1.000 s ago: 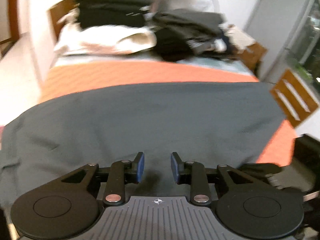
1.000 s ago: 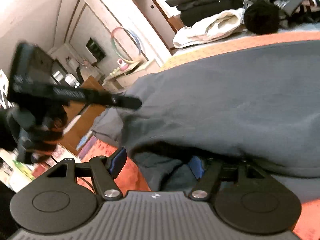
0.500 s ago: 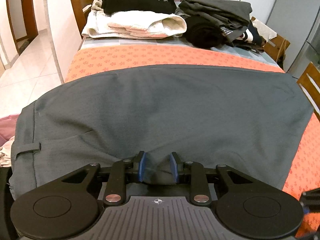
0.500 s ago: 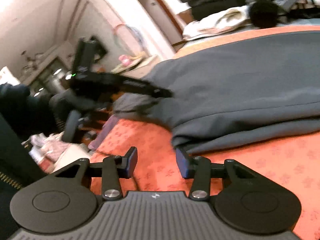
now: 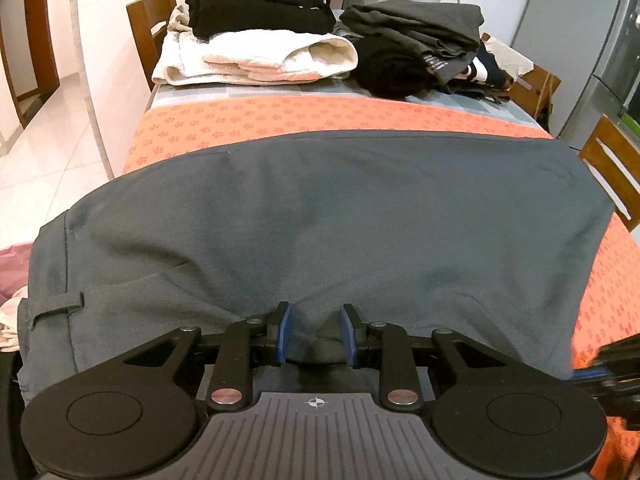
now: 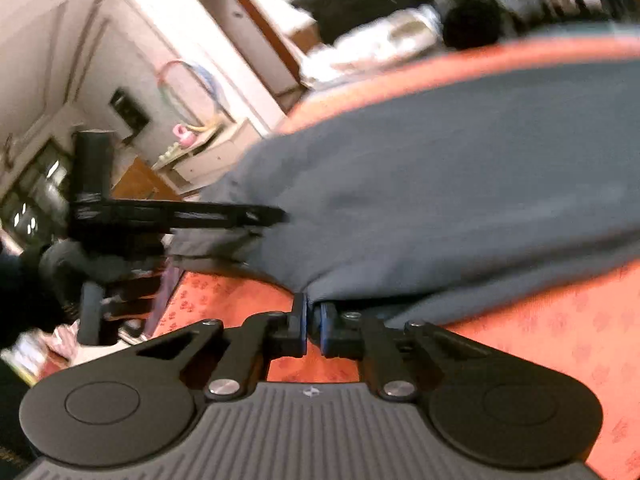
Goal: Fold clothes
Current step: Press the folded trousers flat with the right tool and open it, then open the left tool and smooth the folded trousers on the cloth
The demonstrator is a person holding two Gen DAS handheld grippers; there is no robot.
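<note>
We see grey trousers (image 5: 340,220) spread across an orange tablecloth (image 5: 312,114).

The left gripper (image 5: 314,334) sits at the trousers' near edge — jaws apart, a fold of cloth between them. The right gripper (image 6: 313,322) is pinched closed on the trousers' near corner.

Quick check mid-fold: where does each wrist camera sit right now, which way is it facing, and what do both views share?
Left wrist: sits on the left tongs at the table's near edge, looks across the grey trousers and orange cloth to the clothes stacks; its fingers straddle a grey fold, apart.
Right wrist: sits on the right tongs, tilted, looks leftward along the near edge; its fingers pinch the trousers' edge; the left tongs and a dark gloved hand show.
Shared: trousers, orange cloth, stacks.
</note>
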